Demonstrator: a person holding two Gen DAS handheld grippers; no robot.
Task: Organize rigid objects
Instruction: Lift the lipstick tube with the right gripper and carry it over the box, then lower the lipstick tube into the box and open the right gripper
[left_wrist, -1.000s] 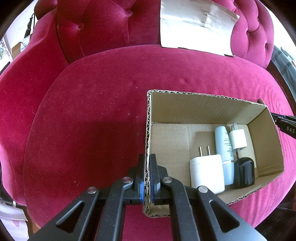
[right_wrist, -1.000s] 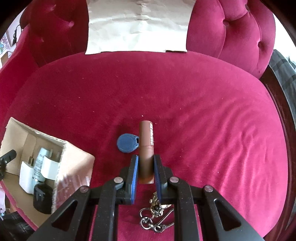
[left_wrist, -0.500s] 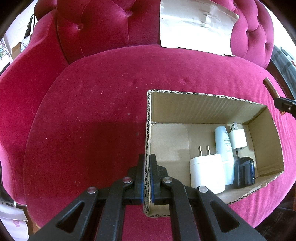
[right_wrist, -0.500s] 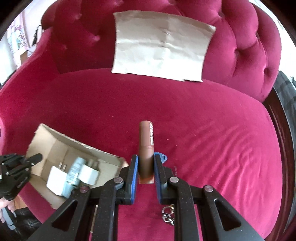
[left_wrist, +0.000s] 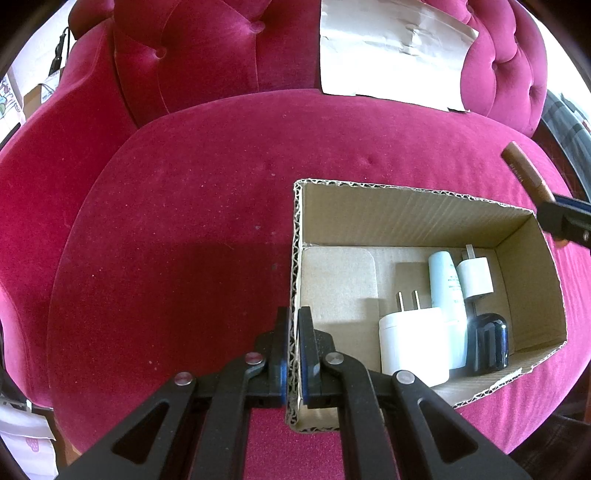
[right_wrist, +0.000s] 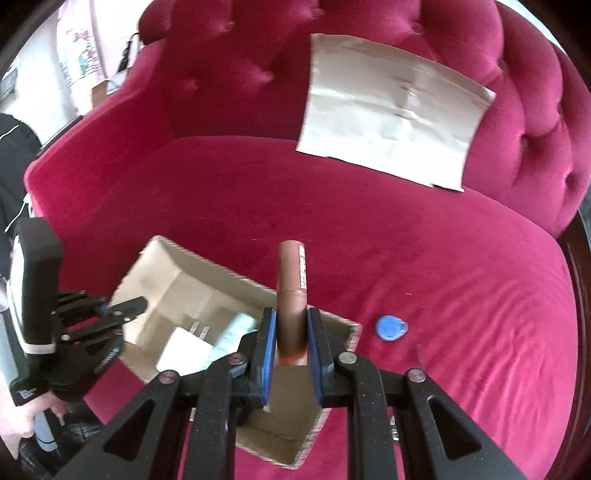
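Bright daylight, fisheye-bent edges, right wrist view motion-blurred, dark corner vignetting

Both wrist views over cardboard box (left_wrist: 406, 218)

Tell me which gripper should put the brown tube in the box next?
Right. The right gripper already holds the brown tube above the box; the left gripper is clamped on the box wall, steadying it.

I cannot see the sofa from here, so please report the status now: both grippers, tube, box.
Left gripper shut on box wall. Right gripper shut on brown tube, above box corner. Nothing in the way.
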